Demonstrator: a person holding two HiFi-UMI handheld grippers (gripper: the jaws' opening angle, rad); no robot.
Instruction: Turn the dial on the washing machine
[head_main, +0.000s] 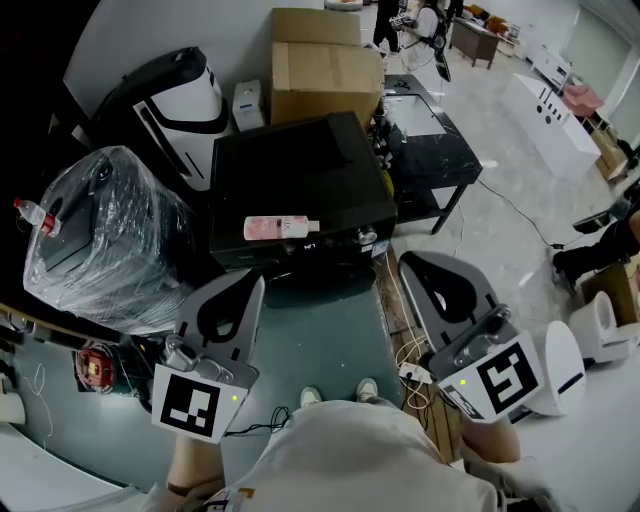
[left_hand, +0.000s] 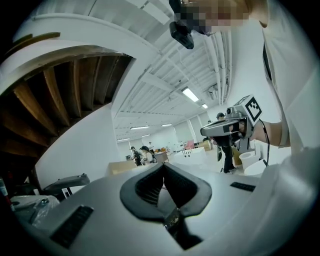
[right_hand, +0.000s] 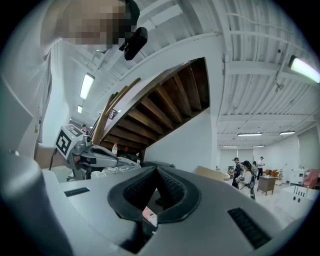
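Note:
The black washing machine (head_main: 300, 170) stands in front of me in the head view, with a pink bottle (head_main: 280, 228) lying near its front edge. Small round knobs, the dial (head_main: 367, 237) among them, sit on its front panel at the right. My left gripper (head_main: 256, 284) is held low, in front of the machine's left front corner, its jaws shut and empty. Level with the machine's right front corner and a little to the right of it is my right gripper (head_main: 406, 264), also shut with nothing held. Neither gripper touches the machine. Each gripper view shows its own tips, left (left_hand: 162, 165) and right (right_hand: 156, 169), meeting.
A plastic-wrapped appliance (head_main: 110, 235) stands left of the machine, with a white and black unit (head_main: 175, 105) behind it. Cardboard boxes (head_main: 325, 75) are stacked at the back. A low black table (head_main: 435, 155) sits to the right. Cables (head_main: 410, 355) lie on the floor by my feet.

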